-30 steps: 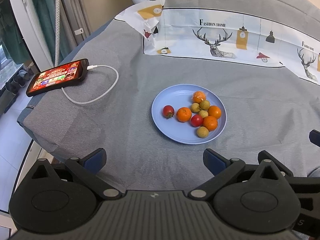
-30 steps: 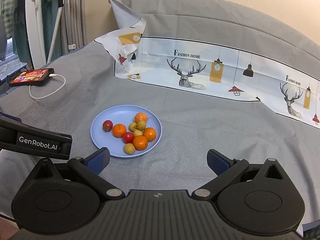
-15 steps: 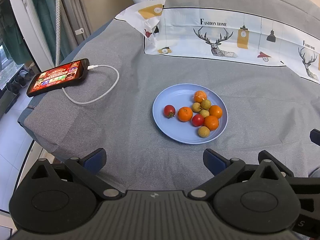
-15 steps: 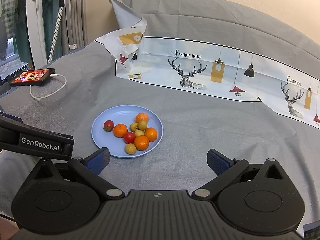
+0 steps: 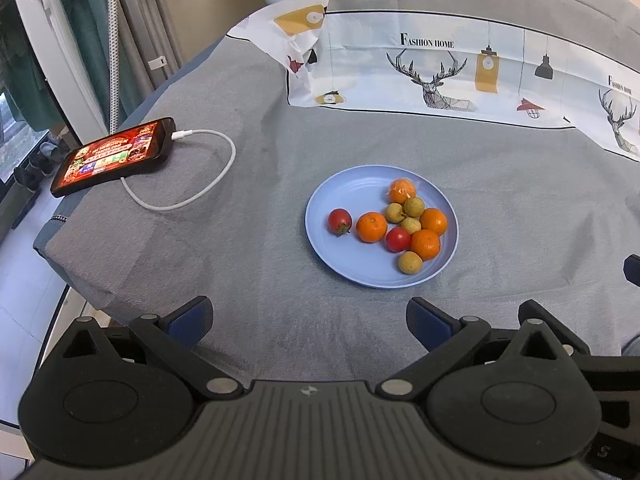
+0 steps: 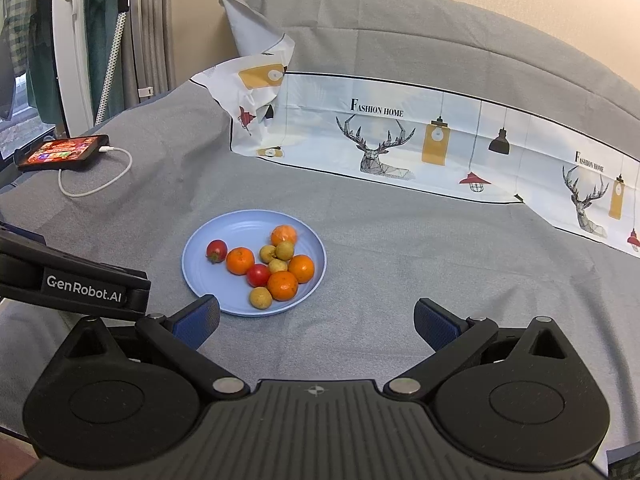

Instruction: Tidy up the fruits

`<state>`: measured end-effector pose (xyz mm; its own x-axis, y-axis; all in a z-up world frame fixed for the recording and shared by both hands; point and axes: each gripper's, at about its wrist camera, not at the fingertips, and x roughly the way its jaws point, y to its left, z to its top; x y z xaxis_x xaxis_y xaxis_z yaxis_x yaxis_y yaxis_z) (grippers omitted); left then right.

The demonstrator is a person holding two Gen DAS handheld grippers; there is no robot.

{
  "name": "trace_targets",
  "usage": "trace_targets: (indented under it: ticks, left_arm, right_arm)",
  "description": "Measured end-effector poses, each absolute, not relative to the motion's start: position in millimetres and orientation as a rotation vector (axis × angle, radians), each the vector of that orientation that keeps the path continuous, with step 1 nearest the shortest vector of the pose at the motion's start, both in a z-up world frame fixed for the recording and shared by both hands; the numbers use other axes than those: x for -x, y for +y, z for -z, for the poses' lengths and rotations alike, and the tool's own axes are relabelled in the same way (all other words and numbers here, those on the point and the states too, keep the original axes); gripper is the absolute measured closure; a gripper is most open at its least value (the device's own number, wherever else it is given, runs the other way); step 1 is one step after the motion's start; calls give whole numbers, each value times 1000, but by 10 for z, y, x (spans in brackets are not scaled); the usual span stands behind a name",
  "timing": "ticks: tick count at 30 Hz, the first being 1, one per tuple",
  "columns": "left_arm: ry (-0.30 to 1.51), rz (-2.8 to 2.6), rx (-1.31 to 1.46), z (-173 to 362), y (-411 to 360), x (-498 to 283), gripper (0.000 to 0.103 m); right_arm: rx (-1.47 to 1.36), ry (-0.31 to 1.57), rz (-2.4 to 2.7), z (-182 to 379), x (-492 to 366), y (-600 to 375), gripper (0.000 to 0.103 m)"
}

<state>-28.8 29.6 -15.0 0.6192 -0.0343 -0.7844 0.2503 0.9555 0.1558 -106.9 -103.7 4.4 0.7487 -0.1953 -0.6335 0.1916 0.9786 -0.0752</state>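
Grey cloth [image 5: 248, 272] covers a soft, bed-like surface, with a printed sheet [image 5: 440, 76] of deer and lamps along its far side. Near the left edge lies a lit phone [image 5: 114, 156] on a white charging cable [image 5: 192, 184]; beyond it stand a window frame and green curtains.

A blue plate [image 5: 340, 264] sits mid-surface, holding mixed fruit — four oranges [image 5: 371, 227], two red tomatoes [image 5: 340, 221] and four small yellowish fruits [image 5: 409, 262], most of them touching in a cluster.

Both the left gripper [image 5: 310, 318] and the right gripper [image 6: 316, 318] hover short of the plate, jaws spread wide, holding nothing.

Likely risks: the fruits are round and packed close — nudging one could roll others off the plate, and the soft cloth may let the plate tip under pressure. A tomato could bruise if squeezed hard.
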Motion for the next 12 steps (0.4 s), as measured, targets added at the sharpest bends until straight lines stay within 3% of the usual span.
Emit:
trace_targets:
  ticks: [12]
  left_arm:
    - [884, 176, -268, 141, 233, 189, 0]
  right_arm:
    - [13, 680, 218, -55, 975, -1075, 1]
